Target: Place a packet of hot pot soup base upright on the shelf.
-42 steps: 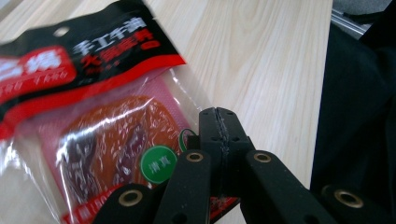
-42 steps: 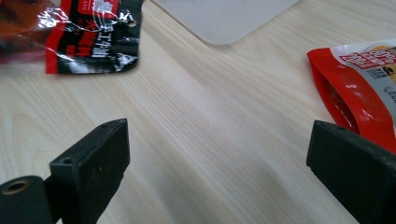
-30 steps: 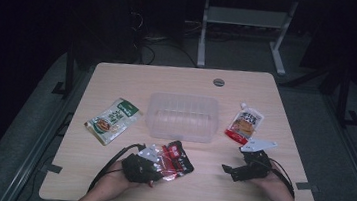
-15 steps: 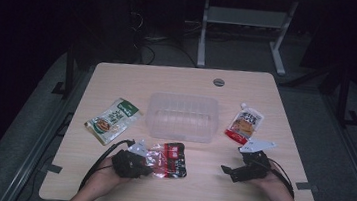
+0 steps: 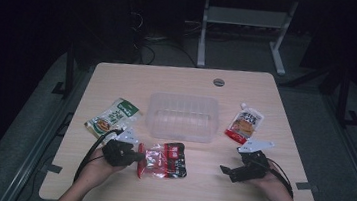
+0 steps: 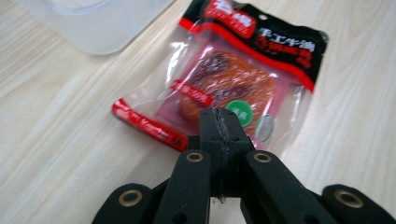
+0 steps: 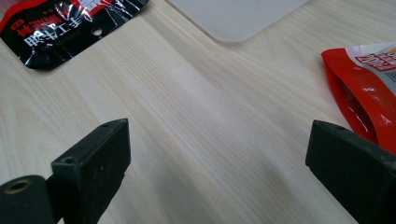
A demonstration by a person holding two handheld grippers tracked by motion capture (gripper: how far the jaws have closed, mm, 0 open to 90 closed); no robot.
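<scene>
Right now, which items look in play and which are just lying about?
In play (likely packing the tub):
- left gripper, shut on the red-black packet
- clear plastic tub
- green packet and red-white pouch, probably next

Lying about:
- right gripper, open over bare table
- round cable hole

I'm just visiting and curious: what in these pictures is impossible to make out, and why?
- The print on the green packet and the red-and-white pouch: too small in the high view.
- The left hand-held gripper hides the near edge of the red-and-black packet, so whether it is pinched is unclear in the left gripper view.
- The clear plastic container: cut off by the top edge in both gripper views.
</scene>
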